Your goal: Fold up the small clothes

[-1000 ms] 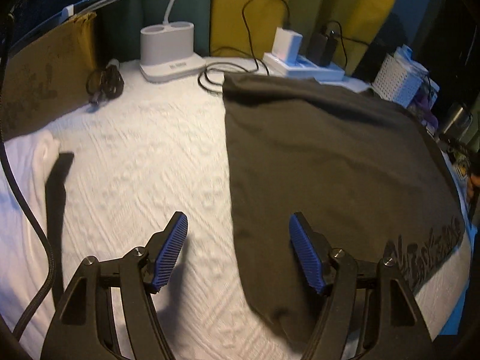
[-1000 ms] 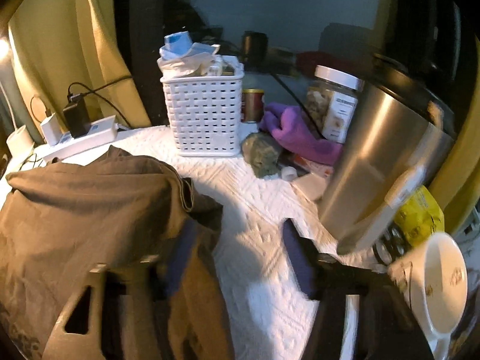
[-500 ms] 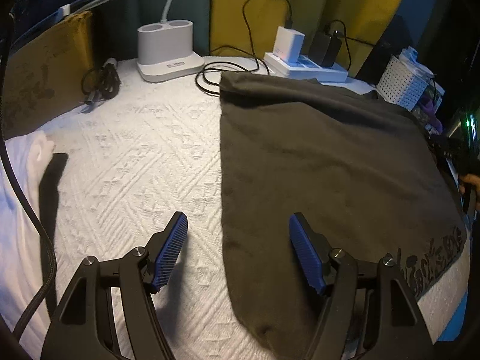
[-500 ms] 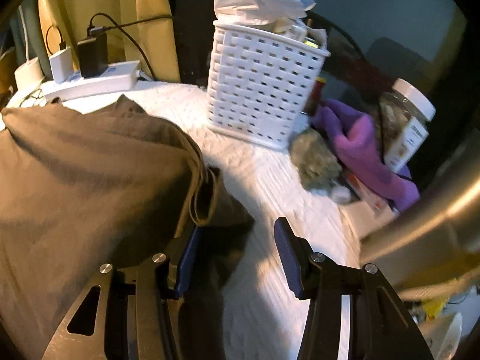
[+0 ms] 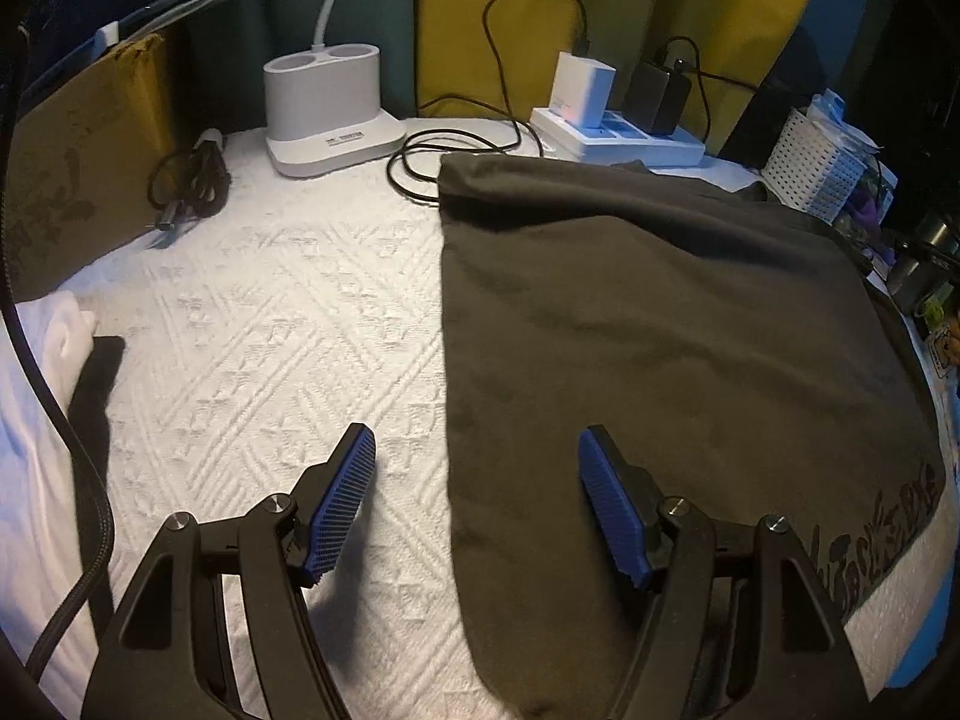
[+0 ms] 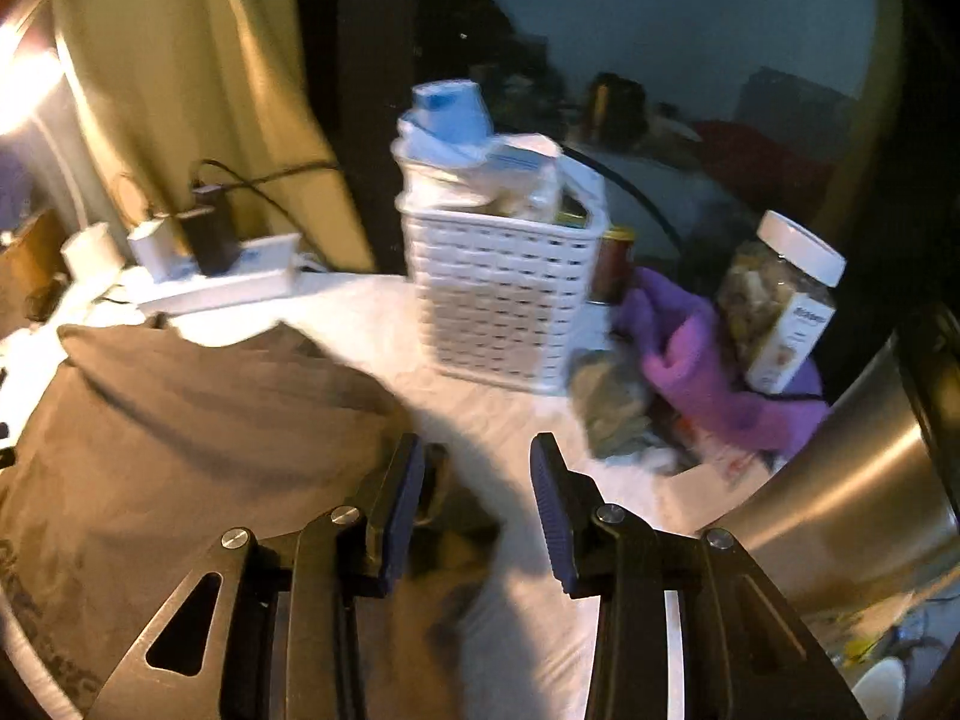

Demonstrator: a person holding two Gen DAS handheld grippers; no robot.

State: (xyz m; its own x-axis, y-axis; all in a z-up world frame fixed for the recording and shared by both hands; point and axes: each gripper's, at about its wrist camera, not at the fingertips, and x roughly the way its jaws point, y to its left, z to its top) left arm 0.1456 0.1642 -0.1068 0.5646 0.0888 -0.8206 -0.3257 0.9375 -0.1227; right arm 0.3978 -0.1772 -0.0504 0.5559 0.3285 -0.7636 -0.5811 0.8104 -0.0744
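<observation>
A dark olive garment [image 5: 660, 330] with pale lettering along its near right hem lies flat on the white textured cover [image 5: 270, 312]. My left gripper [image 5: 474, 444] hovers open over the garment's left edge, one finger above the cover and the other above the fabric. In the right wrist view the garment [image 6: 180, 420] fills the left side. My right gripper [image 6: 477, 450] is at its right edge with jaws closing. A dark fold of the fabric lies low between the jaws, and the pads do not press it.
A white lamp base [image 5: 327, 114], a power strip [image 5: 618, 132] with chargers and a coiled cable [image 5: 192, 180] line the back. Right of the garment stand a white basket [image 6: 498, 300], a jar [image 6: 786, 306], a purple cloth [image 6: 708, 372] and a steel vessel [image 6: 852, 480]. White fabric [image 5: 36, 390] lies at the left.
The right gripper's jaws have narrowed, and it has shifted along the garment's right edge. The bunched sleeve there now lies flatter. The left gripper has stayed put.
</observation>
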